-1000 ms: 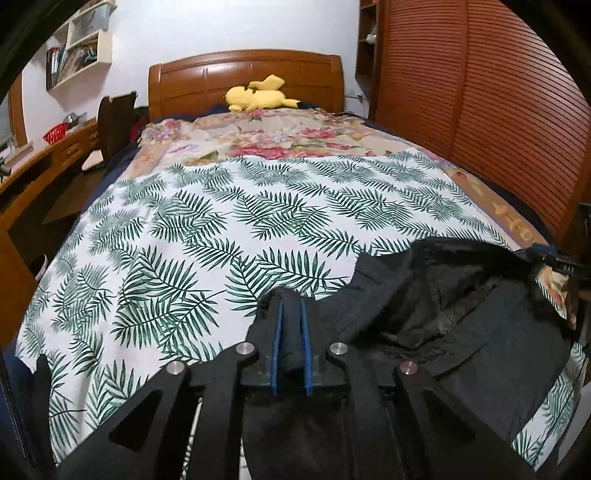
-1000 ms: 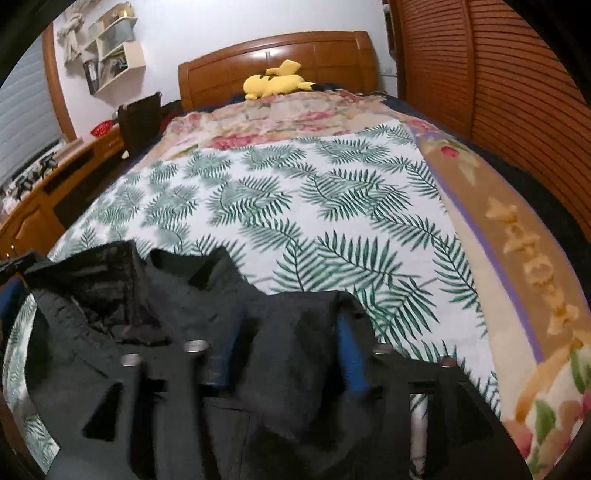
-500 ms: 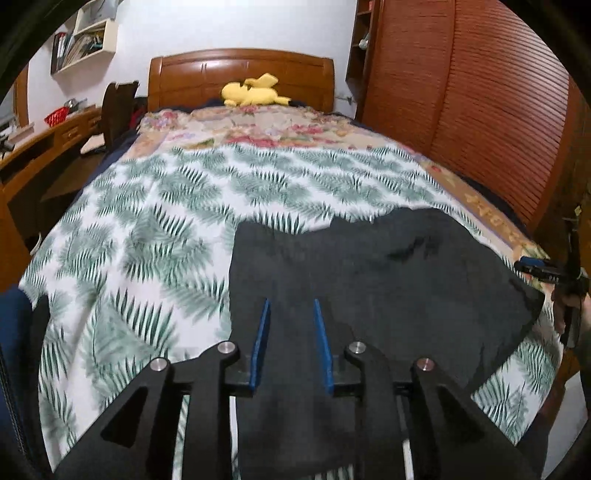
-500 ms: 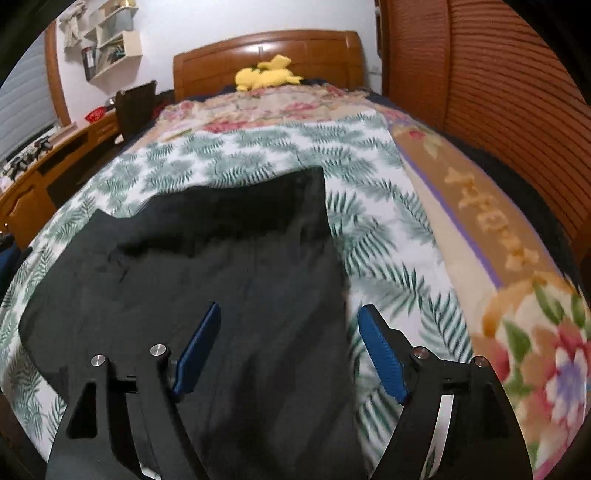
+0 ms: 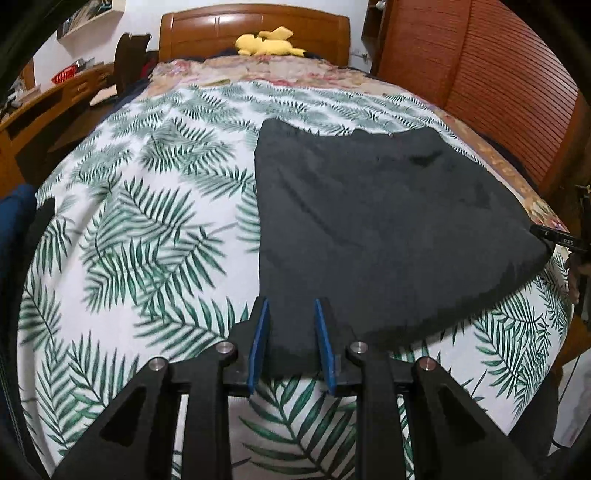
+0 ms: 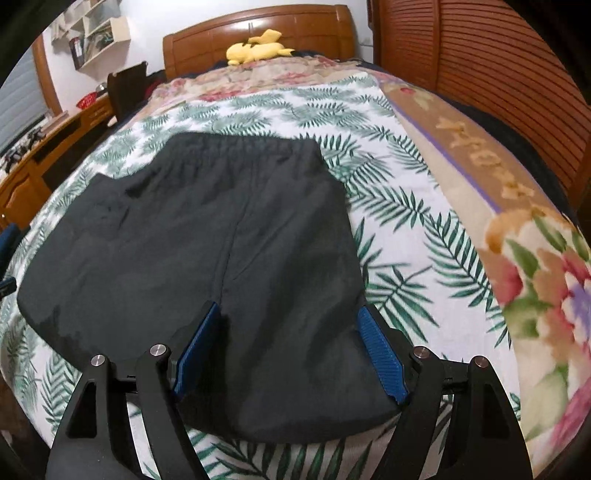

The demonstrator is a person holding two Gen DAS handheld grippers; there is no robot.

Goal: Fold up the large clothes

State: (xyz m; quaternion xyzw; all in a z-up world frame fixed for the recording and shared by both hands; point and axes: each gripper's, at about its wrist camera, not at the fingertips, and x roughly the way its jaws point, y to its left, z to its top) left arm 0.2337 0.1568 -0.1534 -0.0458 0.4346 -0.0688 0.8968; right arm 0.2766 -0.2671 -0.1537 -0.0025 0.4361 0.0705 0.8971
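The dark garment [image 5: 388, 221] lies spread flat on the bed's palm-leaf sheet [image 5: 129, 221], its near edge toward the cameras. The left gripper [image 5: 291, 325] hangs over the garment's near left corner — its jaws have just been opening and now stand slightly apart, gripping nothing. The right gripper [image 6: 291, 328] sits over the near right corner, jaws wide and clear of the cloth. A yellow plush [image 6: 258, 46] rests by the headboard [image 6: 306, 26].

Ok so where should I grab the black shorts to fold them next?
Probably the near corners of the black shorts: they lie flat, near edge right under the left gripper and right gripper, both open. Come from the foot of the bed.
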